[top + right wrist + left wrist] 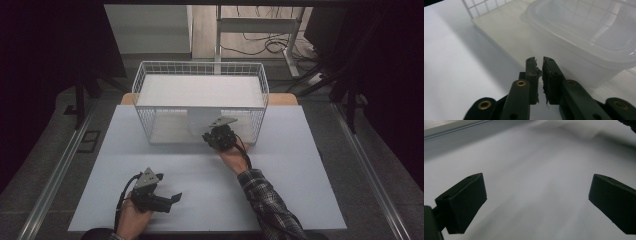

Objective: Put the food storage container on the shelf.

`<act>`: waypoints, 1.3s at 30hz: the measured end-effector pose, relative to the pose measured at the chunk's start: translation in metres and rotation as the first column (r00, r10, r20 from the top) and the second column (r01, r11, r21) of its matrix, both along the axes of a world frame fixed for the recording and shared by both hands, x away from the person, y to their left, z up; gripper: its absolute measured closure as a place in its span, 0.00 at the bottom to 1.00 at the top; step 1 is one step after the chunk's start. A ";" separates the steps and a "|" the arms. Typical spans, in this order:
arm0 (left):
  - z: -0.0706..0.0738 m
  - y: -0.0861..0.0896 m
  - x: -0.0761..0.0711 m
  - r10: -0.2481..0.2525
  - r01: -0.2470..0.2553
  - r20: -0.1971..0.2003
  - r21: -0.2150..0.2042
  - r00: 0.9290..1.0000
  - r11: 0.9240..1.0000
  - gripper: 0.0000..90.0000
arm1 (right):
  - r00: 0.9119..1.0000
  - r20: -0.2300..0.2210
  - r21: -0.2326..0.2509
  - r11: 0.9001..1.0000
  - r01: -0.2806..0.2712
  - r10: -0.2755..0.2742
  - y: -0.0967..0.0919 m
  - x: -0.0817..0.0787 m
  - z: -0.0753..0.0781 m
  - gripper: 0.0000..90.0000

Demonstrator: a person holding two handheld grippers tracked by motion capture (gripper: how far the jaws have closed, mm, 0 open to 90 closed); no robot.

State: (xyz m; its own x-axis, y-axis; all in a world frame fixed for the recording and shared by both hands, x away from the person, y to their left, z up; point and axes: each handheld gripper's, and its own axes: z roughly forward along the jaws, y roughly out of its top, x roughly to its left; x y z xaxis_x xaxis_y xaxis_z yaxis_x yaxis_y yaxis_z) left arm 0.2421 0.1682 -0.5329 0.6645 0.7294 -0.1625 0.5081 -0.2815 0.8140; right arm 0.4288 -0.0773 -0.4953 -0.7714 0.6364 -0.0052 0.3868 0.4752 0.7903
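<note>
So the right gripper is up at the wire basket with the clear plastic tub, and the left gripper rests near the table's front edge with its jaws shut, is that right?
Not quite: the left gripper's jaws stand wide apart with nothing between them, as the left gripper view shows. The rest holds: the right gripper is at the wire basket with the clear plastic tub.

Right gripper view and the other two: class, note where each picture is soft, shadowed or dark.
Right gripper view: the translucent plastic tub looks hazy, and a soft shadow falls across the white table beside it. Left gripper view: the black tongs are blurred at their edges. High view: the surroundings are dark around the white wire basket.
</note>
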 end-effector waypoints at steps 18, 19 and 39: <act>0.001 0.001 0.000 -0.038 0.038 0.014 -0.036 0.999 0.999 0.00 | 0.999 -0.009 0.040 0.998 -0.049 0.049 -0.023 -0.041 0.009 0.52; 0.000 0.001 0.001 -0.038 0.039 0.014 -0.034 0.999 0.999 0.00 | 0.999 -0.015 0.043 0.998 -0.051 0.051 -0.024 -0.041 0.009 0.50; 0.000 -0.001 0.000 -0.045 0.045 0.027 -0.001 0.999 0.999 0.00 | 0.996 -0.018 0.005 0.996 -0.087 0.087 -0.042 -0.068 0.003 0.17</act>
